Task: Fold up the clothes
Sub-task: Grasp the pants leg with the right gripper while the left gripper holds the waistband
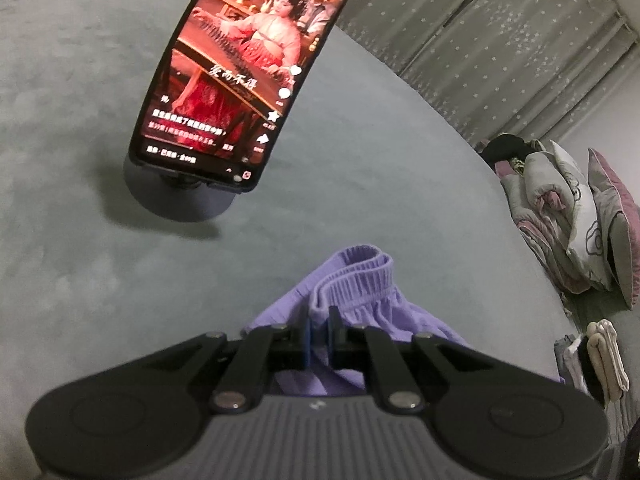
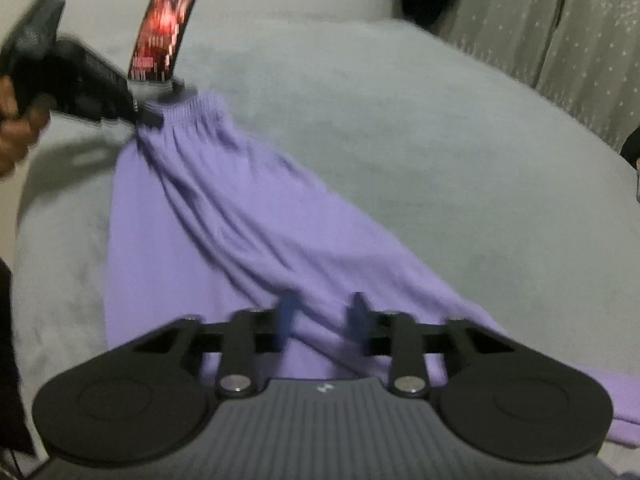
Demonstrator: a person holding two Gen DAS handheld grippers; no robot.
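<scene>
Purple trousers (image 2: 224, 216): lie on the grey bed (image 2: 440, 160), long axis running diagonally from the waistband (image 1: 352, 276) at far left to the near right, where the legs are cut off behind the right claw (image 2: 322, 320). Left claw (image 1: 320, 332): clamped on the waistband. Right claw: blurred, fingers (image 2: 286, 316) apart above the fabric, not pinching it. Phone (image 1: 248, 68) on a stand behind.

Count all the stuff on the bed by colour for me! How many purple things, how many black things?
Purple: 1, the purple pants
Black: 3, the left gripper, the right gripper and the phone on its stand
Grey: 1, the bed cover
Total: 5
</scene>
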